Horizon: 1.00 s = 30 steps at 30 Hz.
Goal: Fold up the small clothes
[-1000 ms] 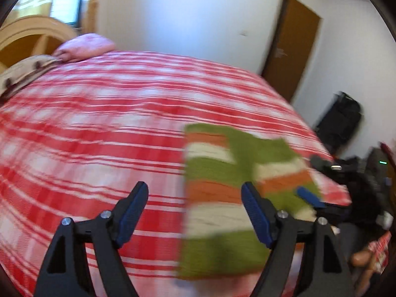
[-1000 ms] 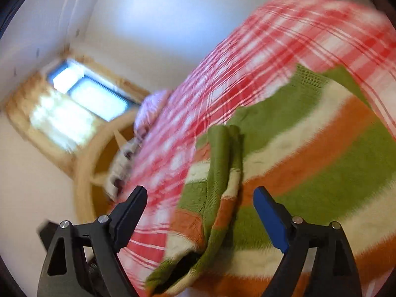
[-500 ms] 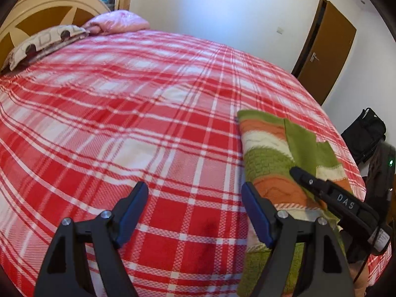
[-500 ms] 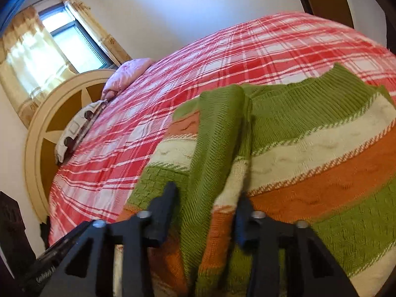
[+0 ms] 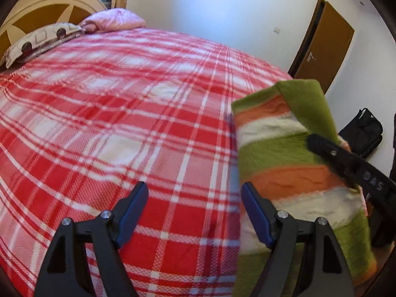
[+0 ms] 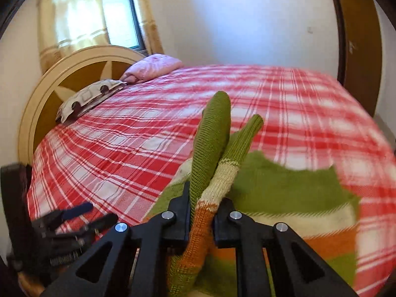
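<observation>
A small knitted sweater [image 5: 279,153] striped green, orange and cream lies on the red plaid bedspread [image 5: 123,123], near its right edge. My right gripper [image 6: 204,198] is closing, its pads pressing on a bunched sleeve [image 6: 215,133] that sticks up past the fingers, lifted off the sweater body [image 6: 284,190]. In the left wrist view the right gripper [image 5: 319,143] shows as a black finger over the sweater. My left gripper [image 5: 194,188] stands open over bare bedspread, just left of the sweater's edge, nothing between its fingers. It also shows at the lower left as the left gripper [image 6: 74,212].
Two pillows, one pink [image 5: 113,21] and one patterned [image 5: 42,37], lie against a round headboard [image 6: 49,94] at the far end. A brown door [image 5: 324,44] and a black bag [image 5: 363,133] stand beyond the bed's right side. A wide stretch of bedspread lies left of the sweater.
My right gripper went from wide open around the sleeve fold to shut on it, rolled upright and lifted it. My left gripper sank a little and stayed open.
</observation>
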Motion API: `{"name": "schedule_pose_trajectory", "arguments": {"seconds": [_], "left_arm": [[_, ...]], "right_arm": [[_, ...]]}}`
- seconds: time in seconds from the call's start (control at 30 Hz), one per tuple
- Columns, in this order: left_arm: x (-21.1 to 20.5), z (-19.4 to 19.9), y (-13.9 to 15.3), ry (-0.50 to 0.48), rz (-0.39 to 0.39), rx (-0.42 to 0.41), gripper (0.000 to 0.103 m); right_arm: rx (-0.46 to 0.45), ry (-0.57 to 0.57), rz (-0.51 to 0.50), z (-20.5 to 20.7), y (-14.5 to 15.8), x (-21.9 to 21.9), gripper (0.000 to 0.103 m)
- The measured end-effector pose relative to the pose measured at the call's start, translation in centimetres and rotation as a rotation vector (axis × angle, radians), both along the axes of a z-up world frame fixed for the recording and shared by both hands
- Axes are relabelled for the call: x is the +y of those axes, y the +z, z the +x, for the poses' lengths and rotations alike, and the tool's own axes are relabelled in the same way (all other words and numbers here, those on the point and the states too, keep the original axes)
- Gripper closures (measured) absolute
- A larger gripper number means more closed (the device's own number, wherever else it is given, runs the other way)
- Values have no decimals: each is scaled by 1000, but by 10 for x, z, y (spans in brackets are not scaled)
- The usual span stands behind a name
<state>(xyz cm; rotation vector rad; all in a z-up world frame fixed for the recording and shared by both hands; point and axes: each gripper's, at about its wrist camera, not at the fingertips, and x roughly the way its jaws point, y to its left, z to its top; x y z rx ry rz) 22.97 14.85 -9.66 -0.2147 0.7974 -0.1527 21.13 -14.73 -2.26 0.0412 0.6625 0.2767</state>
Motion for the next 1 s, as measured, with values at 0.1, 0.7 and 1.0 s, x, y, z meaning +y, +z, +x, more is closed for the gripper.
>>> {"name": "schedule_pose_trajectory", "arguments": {"seconds": [0.1, 0.7, 1.0], "left_arm": [[-7, 3, 12, -13, 25, -35, 23], [-134, -3, 2, -228, 190, -56, 23], [-147, 5, -14, -196, 247, -27, 10]], "right_arm": [[-20, 6, -5, -6, 16, -30, 91], [126, -179, 54, -29, -70, -163, 91], [167, -237, 275, -23, -79, -187, 88]]}}
